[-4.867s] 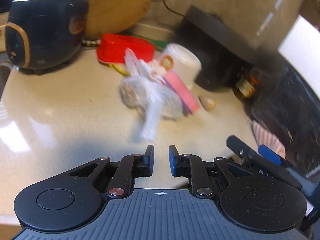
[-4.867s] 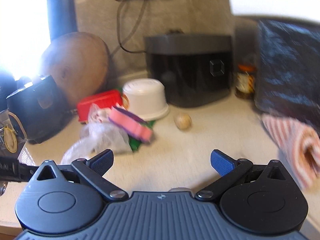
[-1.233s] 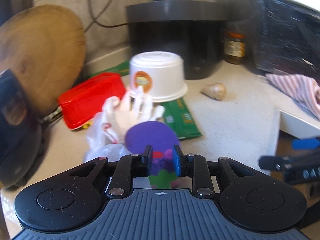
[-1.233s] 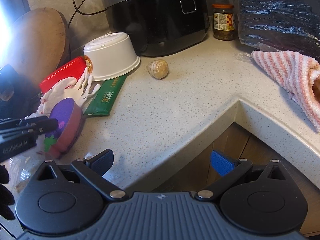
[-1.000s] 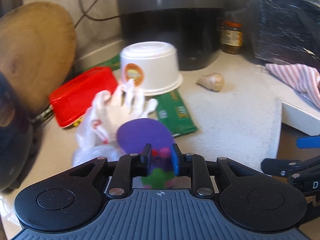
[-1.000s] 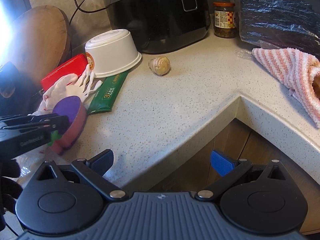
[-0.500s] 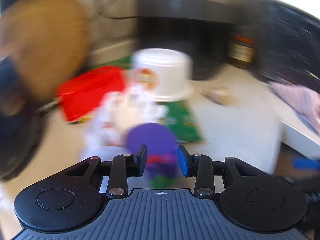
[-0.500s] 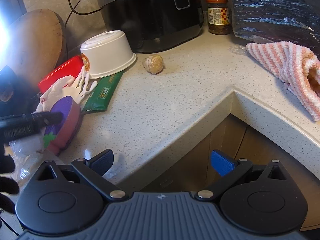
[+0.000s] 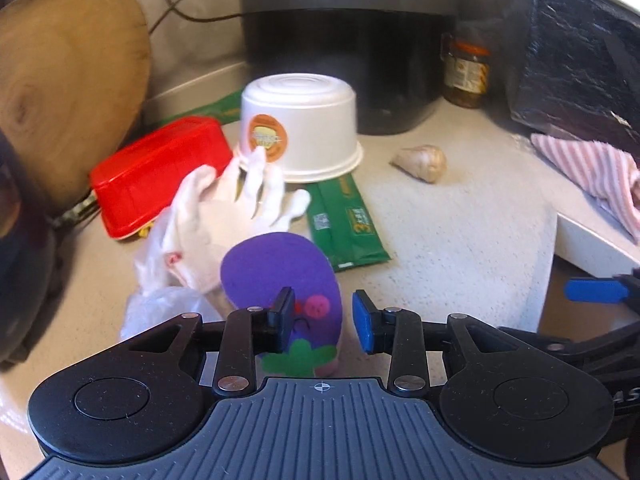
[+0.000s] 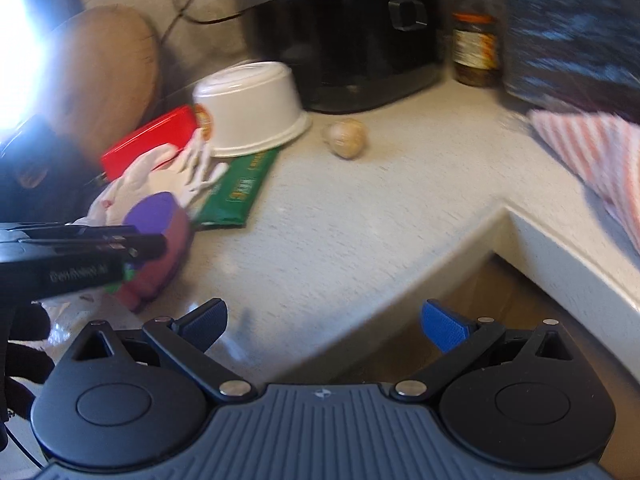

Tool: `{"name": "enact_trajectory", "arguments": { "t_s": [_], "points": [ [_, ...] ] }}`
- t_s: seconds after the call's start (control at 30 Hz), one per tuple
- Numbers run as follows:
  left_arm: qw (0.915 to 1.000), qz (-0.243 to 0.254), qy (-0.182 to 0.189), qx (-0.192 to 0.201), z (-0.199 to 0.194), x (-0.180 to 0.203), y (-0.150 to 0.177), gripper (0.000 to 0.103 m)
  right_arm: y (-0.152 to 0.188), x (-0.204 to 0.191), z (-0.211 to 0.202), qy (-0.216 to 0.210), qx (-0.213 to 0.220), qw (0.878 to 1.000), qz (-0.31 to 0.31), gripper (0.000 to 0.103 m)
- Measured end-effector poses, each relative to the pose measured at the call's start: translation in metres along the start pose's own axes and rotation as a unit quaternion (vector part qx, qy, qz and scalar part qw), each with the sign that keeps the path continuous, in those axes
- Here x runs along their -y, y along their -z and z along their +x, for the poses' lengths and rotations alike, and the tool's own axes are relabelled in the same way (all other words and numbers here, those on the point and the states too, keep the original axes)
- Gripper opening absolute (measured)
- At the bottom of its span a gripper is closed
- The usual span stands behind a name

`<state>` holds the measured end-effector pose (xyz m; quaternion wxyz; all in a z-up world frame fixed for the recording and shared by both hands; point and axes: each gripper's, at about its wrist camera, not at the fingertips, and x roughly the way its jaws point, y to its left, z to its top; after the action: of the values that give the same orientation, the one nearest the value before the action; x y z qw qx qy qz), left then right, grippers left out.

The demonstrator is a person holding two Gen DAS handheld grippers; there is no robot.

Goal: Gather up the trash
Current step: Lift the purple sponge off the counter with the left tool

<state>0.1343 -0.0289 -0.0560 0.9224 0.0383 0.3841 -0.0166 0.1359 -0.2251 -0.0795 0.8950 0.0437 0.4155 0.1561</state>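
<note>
Left wrist view: left tongs (image 9: 322, 316) opening, releasing the purple sponge (image 9: 280, 276).

A second ago the left gripper (image 9: 323, 316) pinches the purple sponge (image 9: 280, 280). Now its jaws are opening, with a gap beside the right pad, and the sponge still sits between them. Much earlier, that gripper was far back from the trash pile.

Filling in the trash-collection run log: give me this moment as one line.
left gripper: fingers opening, purple sponge between, not pressed | right gripper: open, empty | counter: white bowl, green packet
</note>
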Motion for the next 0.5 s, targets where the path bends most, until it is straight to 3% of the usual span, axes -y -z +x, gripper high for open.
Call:
{"name": "enact_trajectory", "arguments": {
  "t_s": [0.13,0.27,0.5],
  "points": [
    [0.9992,-0.037,-0.018,0.0,0.002,-0.016,0.001,0.04,-0.012,-0.014,0.015,-0.01,-0.001,1.0,-0.021,0.103],
    [0.9991,-0.023,-0.036,-0.003,0.002,-0.023,0.004,0.041,-0.017,-0.019,0.028,-0.033,-0.015,0.999,-0.011,0.103],
    [0.999,-0.029,-0.032,-0.006,-0.008,-0.041,0.013,0.042,-0.017,-0.043,0.041,-0.042,-0.027,0.997,-0.052,0.103]
  ]
}}
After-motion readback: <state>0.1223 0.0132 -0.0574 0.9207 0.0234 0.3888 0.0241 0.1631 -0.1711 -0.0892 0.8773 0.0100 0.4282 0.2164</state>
